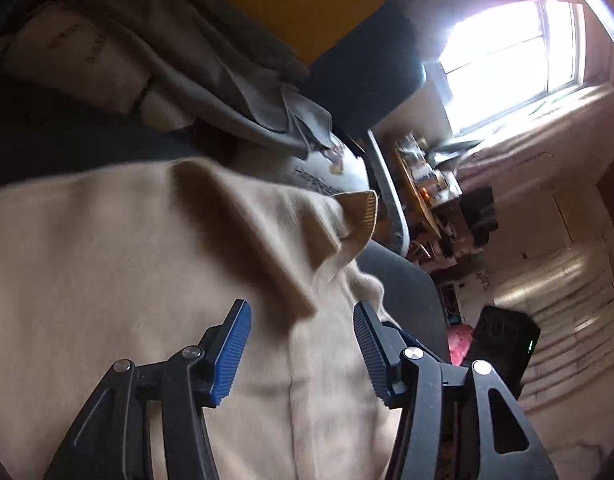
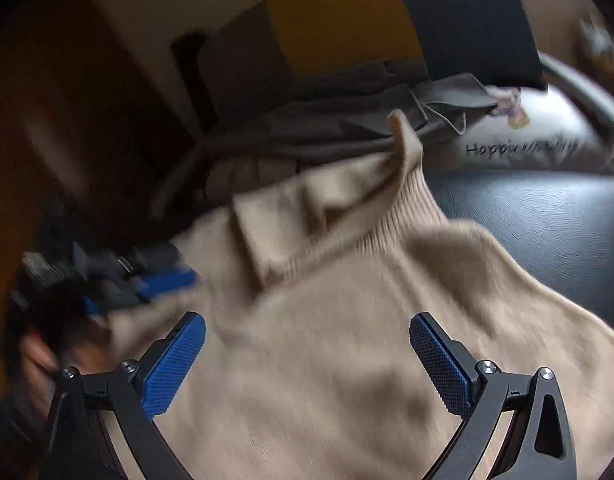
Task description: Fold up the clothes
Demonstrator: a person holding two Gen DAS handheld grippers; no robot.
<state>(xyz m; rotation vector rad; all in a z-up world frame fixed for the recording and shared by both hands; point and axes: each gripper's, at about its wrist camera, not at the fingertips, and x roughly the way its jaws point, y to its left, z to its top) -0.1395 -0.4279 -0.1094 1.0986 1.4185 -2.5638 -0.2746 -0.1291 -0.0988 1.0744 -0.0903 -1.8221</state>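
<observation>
Sweater (image 2: 327, 320), beige, rumpled on dark seat (image 2: 547, 232). Left gripper (image 1: 303, 344) and right gripper (image 2: 307, 364) over it, jaws wide, empty. Window (image 1: 511, 60) only in left view; left gripper's blur only in right.

Blown-out window (image 1: 511, 64) glare; dim, motion-blurred fisheye views elsewhere.

1. Left gripper (image 1: 302, 346) is held wide open, blue pads (image 1: 232, 354) apart, nothing clamped.
2. Right gripper (image 2: 307, 364) is likewise spread open, nothing pinched between its pads (image 2: 173, 368).
3. Left gripper is seen blurred at the left of the right wrist view.
</observation>
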